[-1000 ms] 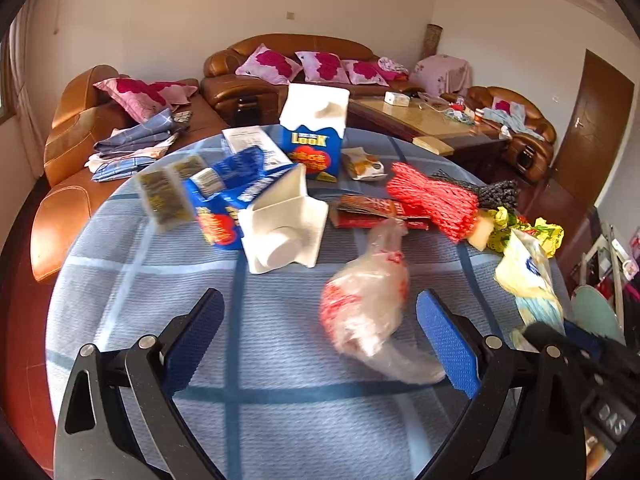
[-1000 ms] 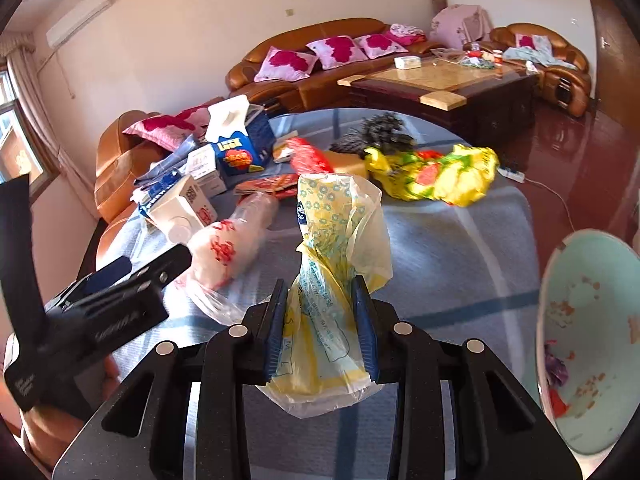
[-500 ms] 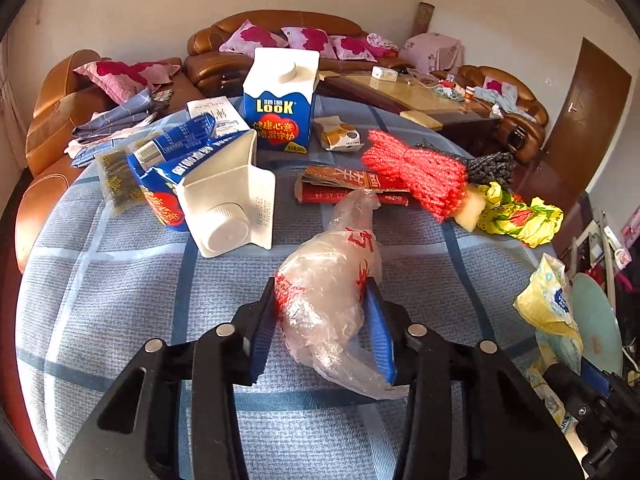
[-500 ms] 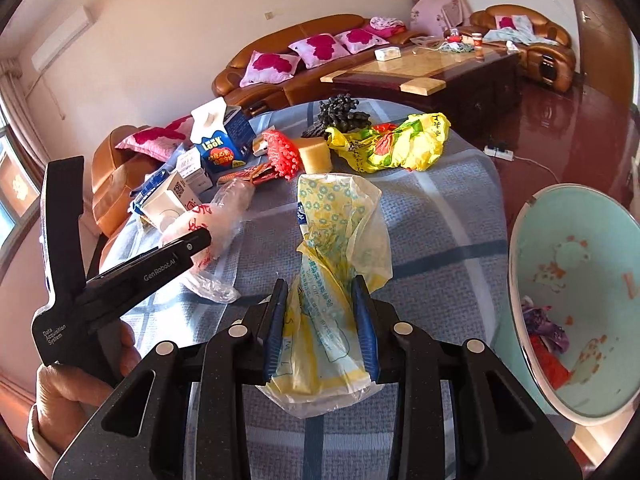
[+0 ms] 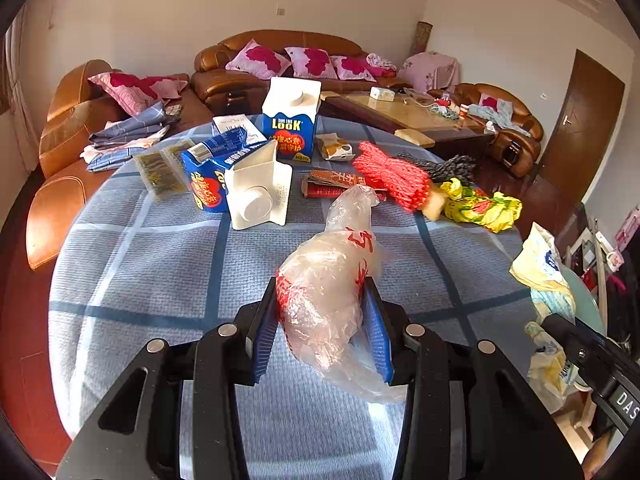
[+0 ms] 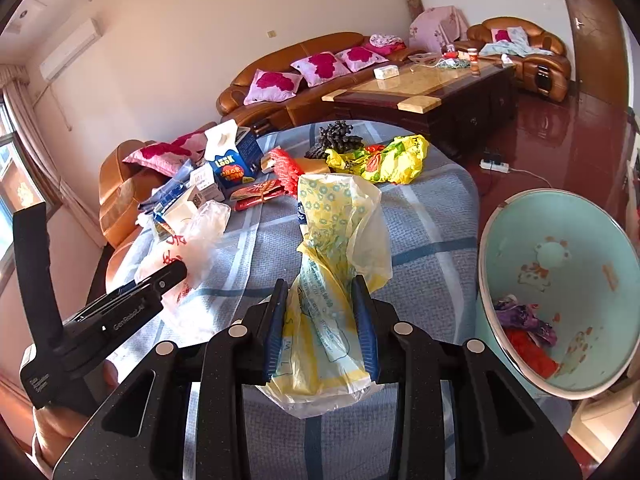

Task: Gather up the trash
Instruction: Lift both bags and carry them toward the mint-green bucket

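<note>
A round desk (image 5: pixel 132 264) under a blue checked cloth carried the litter; every place below is given relative to it.

Beside the desk's right edge stood a pale green bin (image 6: pixel 560 248), tilted toward the camera, with purple and red scraps lying at its bottom.

On the far part of the desk an upright blue-and-white carton (image 5: pixel 291 122) stood behind a second carton (image 5: pixel 240 188) lying on its side with its cap toward the viewer. Right of these, toward the desk's far right edge, lay a red mesh bundle (image 5: pixel 390 174), a dark bundle (image 5: pixel 448 166) behind it, and a crumpled yellow wrapper (image 5: pixel 480 206). A flat red packet (image 5: pixel 332 184) lay between the tipped carton and the red mesh.

Over the near middle of the desk the left tongs (image 5: pixel 322 334) were clamped on a clear plastic bag with red print (image 5: pixel 328 280). Their jaws had just been closing, and the blue pads (image 5: pixel 264 340) pressed the bag's lower half from both sides, while its knotted top rose beyond the fingertips and its tail hung below them.

Over the near right part of the desk, next to the bin, the right tongs (image 6: pixel 322 326) gripped a yellow-patterned plastic bag (image 6: pixel 336 248). The bag was pinched between both pads, its upper part standing up past the fingertips and its crumpled end bulging out beneath.
</note>
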Available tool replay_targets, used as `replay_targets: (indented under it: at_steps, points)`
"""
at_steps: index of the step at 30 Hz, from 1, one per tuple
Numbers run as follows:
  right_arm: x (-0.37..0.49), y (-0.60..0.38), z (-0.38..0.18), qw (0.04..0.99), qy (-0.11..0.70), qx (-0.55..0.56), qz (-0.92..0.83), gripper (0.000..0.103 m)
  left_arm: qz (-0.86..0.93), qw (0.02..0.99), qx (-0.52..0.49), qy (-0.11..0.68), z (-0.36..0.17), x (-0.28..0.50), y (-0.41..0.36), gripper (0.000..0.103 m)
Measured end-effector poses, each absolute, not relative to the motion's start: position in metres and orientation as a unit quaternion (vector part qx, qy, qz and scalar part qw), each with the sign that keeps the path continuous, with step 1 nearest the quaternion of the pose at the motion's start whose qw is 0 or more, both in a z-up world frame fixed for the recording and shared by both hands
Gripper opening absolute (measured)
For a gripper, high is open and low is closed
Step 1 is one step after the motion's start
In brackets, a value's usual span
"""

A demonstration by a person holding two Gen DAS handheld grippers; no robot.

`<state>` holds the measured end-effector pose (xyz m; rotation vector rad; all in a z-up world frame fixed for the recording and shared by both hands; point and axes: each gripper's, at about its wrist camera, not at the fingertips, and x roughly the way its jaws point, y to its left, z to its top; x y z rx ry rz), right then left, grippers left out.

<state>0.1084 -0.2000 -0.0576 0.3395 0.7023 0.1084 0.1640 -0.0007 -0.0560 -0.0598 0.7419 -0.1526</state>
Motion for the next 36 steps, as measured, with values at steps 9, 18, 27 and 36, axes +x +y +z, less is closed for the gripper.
replay_targets:
  at_steps: [9,18,27,36]
  points:
    - [0.084,-0.204,-0.039,0.935,0.32,0.143,0.055,0.033,-0.07,0.938,-0.012,0.338,-0.033,0.127,-0.014,0.04]
    - [0.07,-0.215,-0.017,0.948,0.299,0.087,0.06,0.033,-0.078,0.947,0.009,0.312,-0.009,0.102,-0.036,0.041]
    - [0.052,-0.254,-0.011,0.953,0.29,0.091,0.024,0.033,-0.097,0.947,0.025,0.306,-0.002,0.087,-0.066,0.041]
    - [0.032,-0.287,-0.01,0.954,0.281,0.104,-0.012,0.033,-0.126,0.943,0.044,0.305,-0.002,0.078,-0.103,0.041]
